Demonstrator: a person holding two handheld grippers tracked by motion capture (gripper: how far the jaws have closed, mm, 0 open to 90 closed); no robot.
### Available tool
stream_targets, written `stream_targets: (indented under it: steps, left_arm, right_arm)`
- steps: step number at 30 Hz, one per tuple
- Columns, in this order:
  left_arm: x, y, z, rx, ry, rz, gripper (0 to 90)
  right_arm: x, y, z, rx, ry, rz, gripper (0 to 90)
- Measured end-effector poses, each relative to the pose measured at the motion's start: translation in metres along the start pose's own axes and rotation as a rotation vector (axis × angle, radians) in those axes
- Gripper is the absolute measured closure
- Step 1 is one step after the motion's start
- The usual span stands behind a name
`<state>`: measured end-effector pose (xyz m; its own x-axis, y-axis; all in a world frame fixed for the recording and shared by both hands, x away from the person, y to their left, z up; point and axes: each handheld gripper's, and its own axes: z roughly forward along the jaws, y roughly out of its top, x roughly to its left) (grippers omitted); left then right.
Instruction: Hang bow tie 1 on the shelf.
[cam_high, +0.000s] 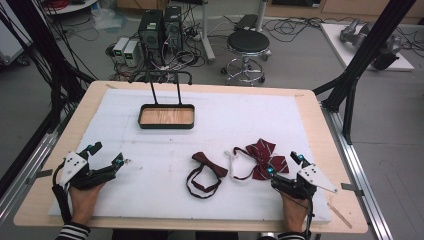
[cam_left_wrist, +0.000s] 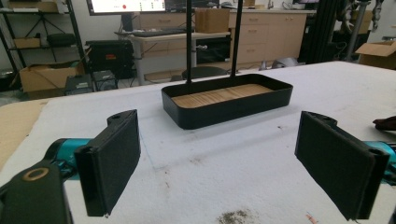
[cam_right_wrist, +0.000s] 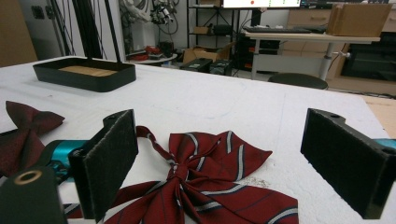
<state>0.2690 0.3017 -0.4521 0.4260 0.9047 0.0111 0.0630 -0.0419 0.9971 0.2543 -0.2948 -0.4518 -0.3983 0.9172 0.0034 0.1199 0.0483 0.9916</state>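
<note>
Wooden table (cam_high: 310, 107) topped with a white foam sheet (cam_high: 225, 125). Lab floor beyond it: two PC towers (cam_high: 161, 27), loose cables, a black stool (cam_high: 248, 42). Landmark is the black tray (cam_high: 166, 116) with a wood bottom and two upright rods, sitting on the far side of the sheet. Striped red bow tie (cam_high: 262, 157) lies nearer me than the tray and to its right. Plain dark red bow tie (cam_high: 207, 172) with its looped strap is just left of the striped one. My left gripper (cam_high: 106, 154) is near-left of the tray, jaws spread wide, nothing between them. My right gripper (cam_high: 285, 164) is wide open too, holding nothing, jaws either side of the striped tie's near end.
</note>
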Motion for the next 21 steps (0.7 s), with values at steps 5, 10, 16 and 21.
stream_targets:
  steps: [5,10,16,21]
  left_arm:
    - [-0.0008,-0.0003,-0.0005,-0.007,0.002,0.005,14.7]
    - [0.0004,-0.0005,-0.0012,-0.012,-0.002,-0.004,14.7]
    - [0.0002,-0.0006,-0.0015,-0.014,-0.001,-0.001,14.6]
    - [0.0005,-0.0007,-0.0014,-0.018,-0.002,-0.008,14.7]
  right_arm:
    - [-0.0001,-0.0001,-0.0004,0.0,0.003,0.005,10.1]
    - [0.0001,0.0,-0.0002,0.0,0.001,0.005,10.2]
    - [0.0006,0.0003,0.0006,0.009,0.0,-0.004,10.1]
    - [0.0005,0.0009,0.0017,0.021,-0.003,-0.002,10.2]
